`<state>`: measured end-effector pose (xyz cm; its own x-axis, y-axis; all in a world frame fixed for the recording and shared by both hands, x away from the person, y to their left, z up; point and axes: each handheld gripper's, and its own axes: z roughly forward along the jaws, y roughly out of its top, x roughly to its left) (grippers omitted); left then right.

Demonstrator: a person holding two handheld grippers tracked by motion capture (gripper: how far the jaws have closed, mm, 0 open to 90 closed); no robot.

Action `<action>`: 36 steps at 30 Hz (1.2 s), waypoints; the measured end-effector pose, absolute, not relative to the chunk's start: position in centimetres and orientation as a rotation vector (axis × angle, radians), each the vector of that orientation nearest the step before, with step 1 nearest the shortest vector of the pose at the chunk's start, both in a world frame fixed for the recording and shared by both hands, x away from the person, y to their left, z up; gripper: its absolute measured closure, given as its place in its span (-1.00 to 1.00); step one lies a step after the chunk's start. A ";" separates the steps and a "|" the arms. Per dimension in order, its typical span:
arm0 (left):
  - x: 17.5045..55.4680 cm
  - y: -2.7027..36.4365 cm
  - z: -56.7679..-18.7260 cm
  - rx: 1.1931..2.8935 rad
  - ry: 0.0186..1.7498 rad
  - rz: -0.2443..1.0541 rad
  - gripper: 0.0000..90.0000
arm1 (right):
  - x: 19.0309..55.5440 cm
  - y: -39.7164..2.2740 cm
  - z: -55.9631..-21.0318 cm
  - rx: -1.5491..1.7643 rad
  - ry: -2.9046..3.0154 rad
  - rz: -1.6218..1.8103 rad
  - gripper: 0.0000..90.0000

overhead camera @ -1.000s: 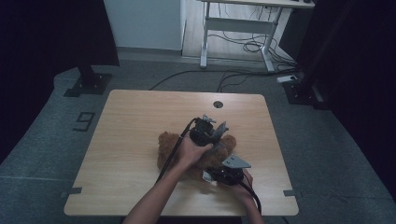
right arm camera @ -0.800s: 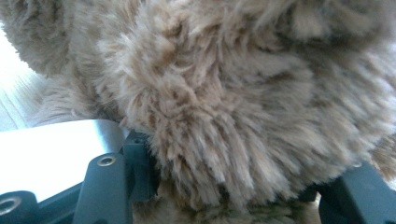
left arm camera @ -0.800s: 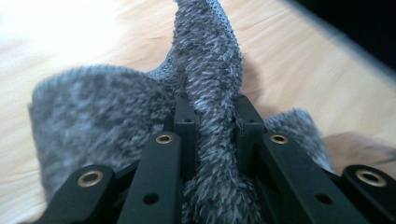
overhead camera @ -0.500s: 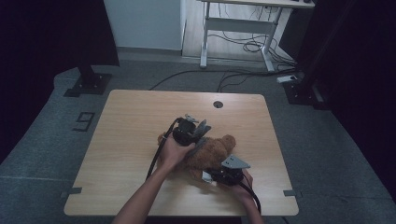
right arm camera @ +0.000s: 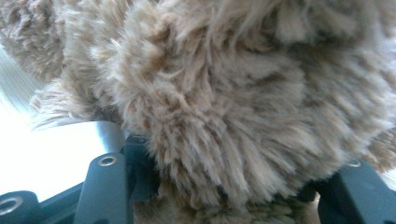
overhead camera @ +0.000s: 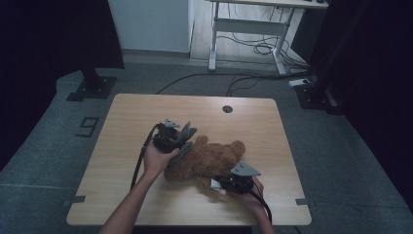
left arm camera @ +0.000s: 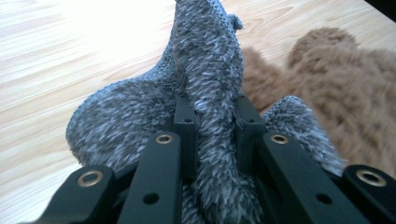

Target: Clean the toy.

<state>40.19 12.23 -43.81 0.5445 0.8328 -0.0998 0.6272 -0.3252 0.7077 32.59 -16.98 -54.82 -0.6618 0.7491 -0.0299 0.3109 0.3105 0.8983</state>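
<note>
**Grey cloth pinched at the left, brown bear gripped at the right**

On the light wooden bench (overhead camera: 126, 195): a brown plush teddy bear (overhead camera: 207, 161), lying on its side a little right of the middle, head toward the far right.

Left gripper (overhead camera: 181, 139) at the bear's left end, held by the left hand (overhead camera: 156, 161). Fingers (left arm camera: 184, 123) drawn close together and clamped on a fold of grey fuzzy knitted cloth (left arm camera: 205, 93). In the left gripper view, cloth rising between the two black fingers, spreading out to the left over the bench (left arm camera: 56, 56) and to the right against the bear's fur (left arm camera: 336, 84). Same grey cloth (overhead camera: 184, 146) in the high view: just beside the bear, touching its left side, partly lifted from the bench. Impossible to tell if the cloth is a separate piece or joined to the bear.

Right gripper (overhead camera: 220, 184) at the near side of the bear, close to the near edge of the bench, with a grey three-cornered plate on top. Right hand (overhead camera: 251, 192) behind it. In the right gripper view, thick brown fur (right arm camera: 233, 102) pressed between the fingers (right arm camera: 109, 182), which stand partly apart, closed on a bulky part of the bear. Which part of the body, cannot tell.

Black cable trailing from each gripper along the forearm toward the near edge.
</note>
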 end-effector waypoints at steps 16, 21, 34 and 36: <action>37.9 18.3 -50.0 1.958 1.333 0.199 0.68 | 32.7 -17.0 -54.8 0.966 2.133 1.318 -0.08; 38.9 17.9 -49.9 1.942 1.355 0.184 0.68 | 32.7 -16.8 -54.8 0.974 2.107 1.297 -0.05; 39.9 17.5 -45.2 1.839 1.283 0.192 0.67 | 33.8 -16.9 -54.7 0.964 2.070 1.265 -0.03; 40.2 16.7 -44.4 1.842 1.262 0.199 0.66 | 34.1 -16.9 -54.7 0.969 2.063 1.266 -0.03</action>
<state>40.24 16.68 -44.43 0.4731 0.8198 -0.3228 0.6806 -0.1074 0.7247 34.06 -16.87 -54.67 -0.6034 0.7946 -0.0668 0.3001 0.3039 0.9042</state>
